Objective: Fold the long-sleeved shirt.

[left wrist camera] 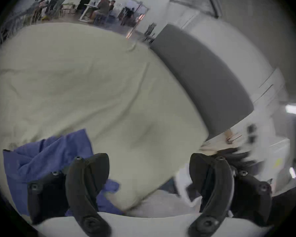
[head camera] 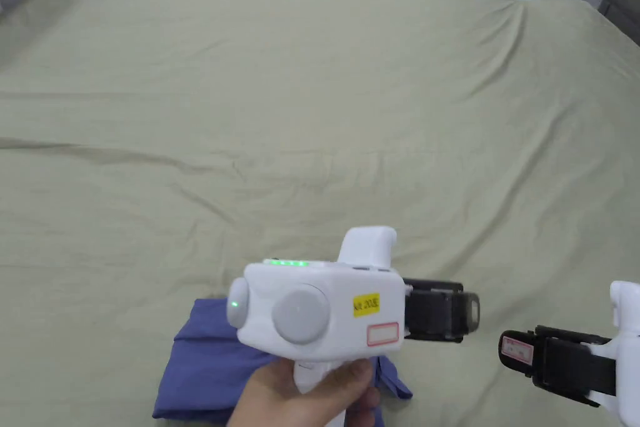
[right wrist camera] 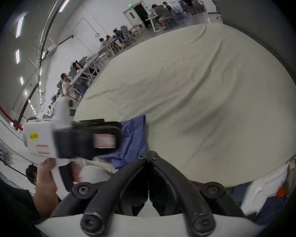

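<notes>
Where people sit beyond, wrinkled green sheet (head camera: pixel 312 103), blue shirt (head camera: pixel 200 366)

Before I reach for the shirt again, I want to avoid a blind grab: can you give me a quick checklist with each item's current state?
1. Left hand-held gripper open and empty: ok, jaws stand apart with nothing between them.
2. Right hand-held gripper open for a grasp: not ok, jaws meet at the tips, holding nothing.
3. Blue shirt lying on the bed sheet: ok, at the near edge.
4. Shirt neatly folded: cannot tell; it looks bunched and is partly hidden by the left gripper.
5. Both grippers off the shirt: ok, neither touches it.
</notes>
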The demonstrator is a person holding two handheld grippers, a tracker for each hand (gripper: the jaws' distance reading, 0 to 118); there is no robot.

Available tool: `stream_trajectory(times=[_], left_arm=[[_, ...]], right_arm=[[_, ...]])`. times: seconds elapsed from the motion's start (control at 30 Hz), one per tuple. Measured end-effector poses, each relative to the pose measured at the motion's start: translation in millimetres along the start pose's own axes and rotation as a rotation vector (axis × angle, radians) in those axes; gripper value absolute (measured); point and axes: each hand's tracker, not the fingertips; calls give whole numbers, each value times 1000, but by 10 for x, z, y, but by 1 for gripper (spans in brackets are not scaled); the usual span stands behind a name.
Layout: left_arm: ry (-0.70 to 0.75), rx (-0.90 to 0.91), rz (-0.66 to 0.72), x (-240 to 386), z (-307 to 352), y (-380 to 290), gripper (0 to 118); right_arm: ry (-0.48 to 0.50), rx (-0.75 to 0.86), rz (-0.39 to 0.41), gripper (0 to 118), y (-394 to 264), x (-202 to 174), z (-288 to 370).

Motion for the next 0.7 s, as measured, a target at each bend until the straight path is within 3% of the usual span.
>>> stream_trajectory(times=[0.1, 0.13, 0.17, 0.2, 0.23, 0.3, 0.4, 0.5, 0.6, 0.7], left_arm=[[-60, 63, 34, -84, 437, 155, 97], [7, 108, 50, -161, 559, 179, 86], [158, 124, 57, -243, 648, 198, 61], [317, 114, 34, -306, 646, 194, 22], [495, 80, -19, -363, 590, 161, 0], [602, -23, -99, -522, 373, 13, 0], [529, -226, -51, -706, -176, -332, 0], [531, -370, -146, -700, -761, -679, 0], [568, -296, -189, -555, -905, -688, 0], [471, -280, -62, -529, -678, -504, 0]], right_arm=[[20, 21, -15, 0, 26, -48, 21], [19, 23, -16, 0, 27, -53, 16], [16, 22, -14, 0, 28, -60, 6], [11, 19, -10, 0, 23, -89, -15], [5, 12, -8, 0, 12, -95, -38], [-5, -3, -9, 0, -10, -91, -87], [-30, -31, -17, 0, -48, -49, -170], [-59, -51, -43, 0, -69, -55, -200], [-83, -64, -73, 0, -54, -30, -214], [-82, -60, -76, 0, -3, -67, -233]])
